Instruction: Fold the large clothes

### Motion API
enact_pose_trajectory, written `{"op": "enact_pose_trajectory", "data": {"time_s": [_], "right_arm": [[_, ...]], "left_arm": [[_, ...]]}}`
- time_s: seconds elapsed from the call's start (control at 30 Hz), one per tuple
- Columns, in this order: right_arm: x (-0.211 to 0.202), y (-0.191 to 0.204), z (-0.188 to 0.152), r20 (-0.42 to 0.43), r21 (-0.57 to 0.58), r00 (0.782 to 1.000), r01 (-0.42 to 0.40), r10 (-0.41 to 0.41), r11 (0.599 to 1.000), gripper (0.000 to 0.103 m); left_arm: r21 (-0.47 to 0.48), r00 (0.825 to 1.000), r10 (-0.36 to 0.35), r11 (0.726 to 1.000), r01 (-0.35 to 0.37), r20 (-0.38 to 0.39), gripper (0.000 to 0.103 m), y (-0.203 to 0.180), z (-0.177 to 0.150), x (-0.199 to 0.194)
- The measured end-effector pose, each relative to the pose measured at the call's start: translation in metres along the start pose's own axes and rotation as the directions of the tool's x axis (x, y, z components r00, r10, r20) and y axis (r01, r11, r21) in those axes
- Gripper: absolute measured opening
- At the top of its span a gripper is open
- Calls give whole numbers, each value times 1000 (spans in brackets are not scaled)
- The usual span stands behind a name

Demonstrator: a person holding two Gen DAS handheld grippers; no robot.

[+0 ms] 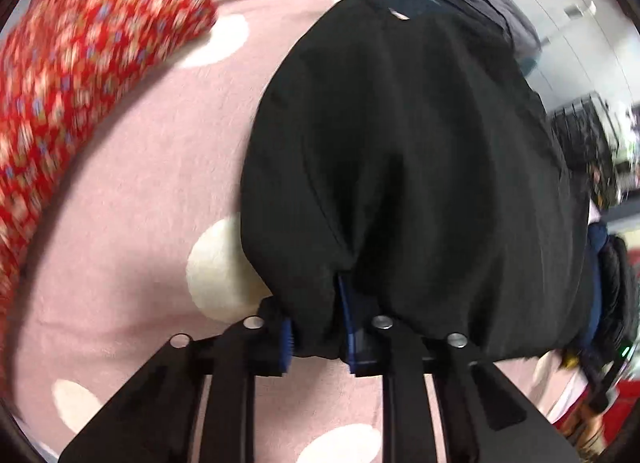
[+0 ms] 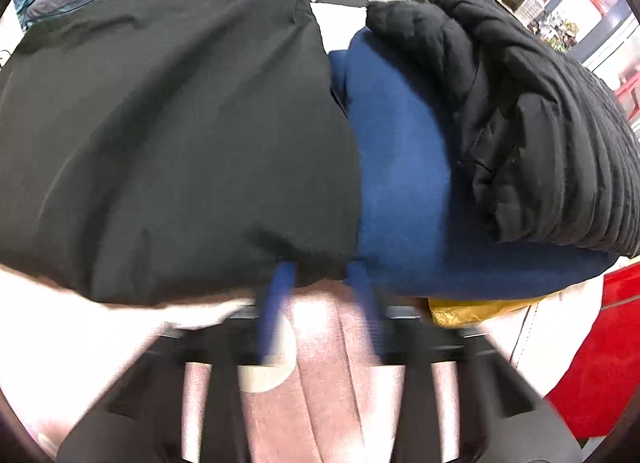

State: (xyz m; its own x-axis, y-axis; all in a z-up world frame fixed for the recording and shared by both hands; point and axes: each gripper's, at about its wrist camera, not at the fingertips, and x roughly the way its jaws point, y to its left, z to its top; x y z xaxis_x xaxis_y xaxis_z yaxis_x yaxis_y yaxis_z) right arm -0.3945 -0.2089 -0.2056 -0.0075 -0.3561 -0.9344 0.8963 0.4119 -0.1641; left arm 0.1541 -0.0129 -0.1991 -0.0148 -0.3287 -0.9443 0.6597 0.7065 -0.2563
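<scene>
Black garment (image 1: 400, 167) lies bunched on the pink white-dotted blanket (image 1: 132, 191), its near hem gathered at both grippers. Left gripper (image 1: 316, 327) — jaws narrow, pinching the hem between blue pads. Right gripper (image 2: 320, 295) — blurred; jaws part-open with a fold of the same garment (image 2: 168, 135) between them, grip itself unclear. Right of it: blue cloth (image 2: 400, 167), black quilted jacket (image 2: 540, 123) on top. Far left, red patterned fabric (image 1: 80, 63).
</scene>
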Motion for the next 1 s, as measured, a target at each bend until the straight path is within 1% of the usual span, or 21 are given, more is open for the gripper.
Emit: {"op": "enact_pose_trajectory", "data": {"time_s": [0.07, 0.13, 0.17, 0.2, 0.23, 0.27, 0.33, 0.4, 0.43, 0.47, 0.5, 0.53, 0.57, 0.6, 0.63, 0.7, 0.8, 0.83, 0.87, 0.93, 1.0], "right_arm": [[-10, -7, 0, 21, -2, 1000, -18, 18, 1000, 5], [-20, -14, -3, 41, -14, 999, 2, -1, 1000, 4], [-23, -19, -5, 48, -14, 999, 13, -12, 1000, 4], [-23, -22, -7, 42, -12, 999, 34, -34, 999, 0], [-21, -27, -9, 35, -3, 995, 93, -93, 996, 0], [-17, -37, -11, 22, 31, 993, 112, -112, 993, 0], [-6, -56, -13, -38, 103, 997, 74, -71, 992, 0], [-11, -57, -12, -32, 109, 999, 31, -27, 994, 0], [-16, -56, -12, -17, 98, 1000, -7, 9, 995, 0], [-21, -50, -13, -16, 75, 998, -52, 54, 996, 3], [-22, -47, -14, -23, 68, 998, -65, 67, 996, 14], [-23, -44, -17, -32, 70, 996, -77, 79, 995, 27], [-25, -44, -20, -31, 91, 994, -102, 105, 991, 61], [-29, -45, -24, -12, 119, 991, -135, 137, 984, 73], [-32, -45, -29, 2, 146, 986, -166, 167, 975, 73], [-28, -46, -35, -31, 199, 974, -214, 224, 956, 73], [-13, -45, -43, -68, 290, 939, -306, 338, 907, 73], [-7, -44, -46, -80, 326, 922, -334, 378, 885, 73], [-7, -33, -51, -84, 349, 909, -356, 407, 867, 73], [0, -31, -57, -83, 403, 876, -407, 475, 820, 73], [5, -27, -68, -67, 483, 832, -456, 551, 748, 73]], "left_arm": [[74, 1000, 22, 997, -23, 20, 15, -6, 2, -14], [139, 998, 34, 990, -40, 47, 15, -7, 4, -31], [152, 998, 38, 987, -45, 52, 15, -6, 5, -36], [162, 997, 45, 985, -54, 57, 15, -2, 6, -40], [179, 997, 57, 982, -66, 59, 15, 0, 8, -40], [199, 996, 74, 976, -83, 50, 15, 1, 5, -37], [236, 992, 125, 964, -124, 11, 15, 0, 1, -22], [242, 984, 176, 955, -173, 10, 17, -8, -3, -14], [238, 982, 188, 953, -189, 23, 22, -11, -3, -16], [227, 980, 195, 954, -197, 34, 39, -12, -4, -18], [191, 981, 188, 962, -193, 44, 52, -12, -5, -23], [154, 982, 177, 971, -184, 60, 76, -10, -5, -28], [123, 983, 162, 978, -171, 84, 83, -7, -5, -36], [78, 983, 136, 986, -146, 124, 84, -3, -8, -48], [45, 983, 118, 991, -125, 143, 86, 1, -11, -56], [-2, 985, 78, 997, -79, 155, 87, 6, -20, -71], [-44, 988, 1, 999, 6, 154, 88, 10, -40, -83], [-58, 989, -21, 998, 29, 144, 88, 15, -50, -85], [-79, 990, -48, 995, 59, 130, 88, 12, -55, -82], [-119, 991, -85, 988, 97, 100, 88, 3, -64, -70], [-164, 993, -96, 981, 106, 68, 88, -3, -74, -53]]}}
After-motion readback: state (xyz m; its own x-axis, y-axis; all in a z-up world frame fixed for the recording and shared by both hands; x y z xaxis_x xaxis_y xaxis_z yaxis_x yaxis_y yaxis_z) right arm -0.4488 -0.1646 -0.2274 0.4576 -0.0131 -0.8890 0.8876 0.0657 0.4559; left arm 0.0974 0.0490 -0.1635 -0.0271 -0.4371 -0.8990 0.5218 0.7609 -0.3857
